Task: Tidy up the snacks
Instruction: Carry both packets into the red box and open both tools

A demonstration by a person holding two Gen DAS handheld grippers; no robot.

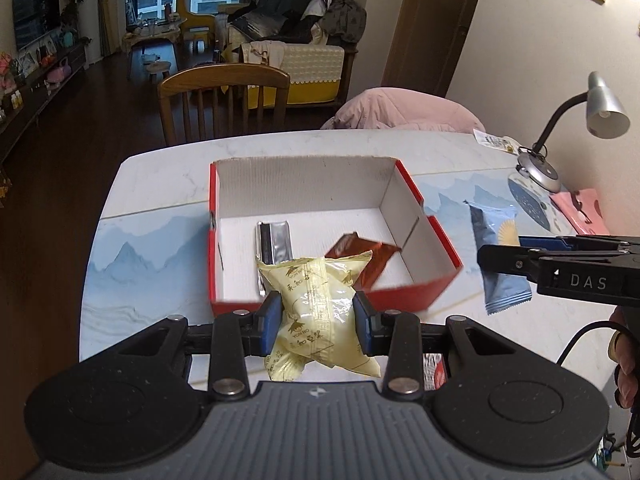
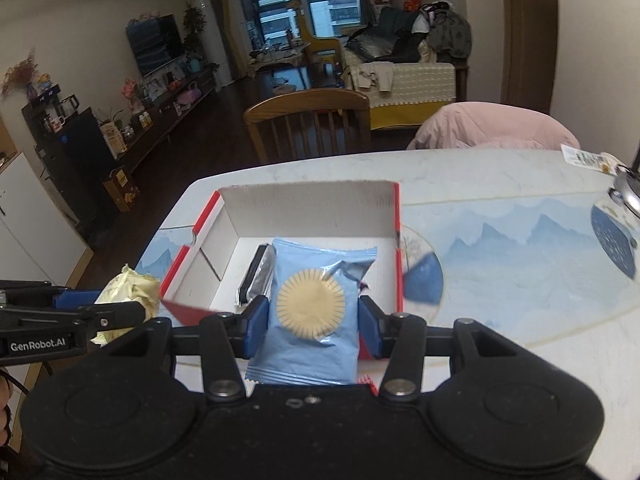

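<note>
Left gripper (image 1: 316, 322): lower centre of the left wrist view, blue pads pressed on both sides of a yellow snack packet (image 1: 320, 316), jaws narrowed onto it; the packet is crumpled and held clear of the table, in front of the near wall of the box.

Right gripper (image 2: 313, 326): lower centre of the right wrist view, pads closed on a blue snack packet (image 2: 310, 316) printed with a round sun-like disc; the packet stands upright between the jaws.

Red box (image 1: 436, 236): open-topped, white inside, centre of frame on the table (image 1: 160, 184). Contents: a silver packet (image 1: 274, 244) lying on the floor at left and a brown packet (image 1: 366, 260) tilted at right.

Table: pale top with a blue mountain print.

Desk lamp (image 1: 600, 108): upper right of the left wrist view.

Wooden chair (image 1: 224, 96): beyond the table's far edge.
</note>
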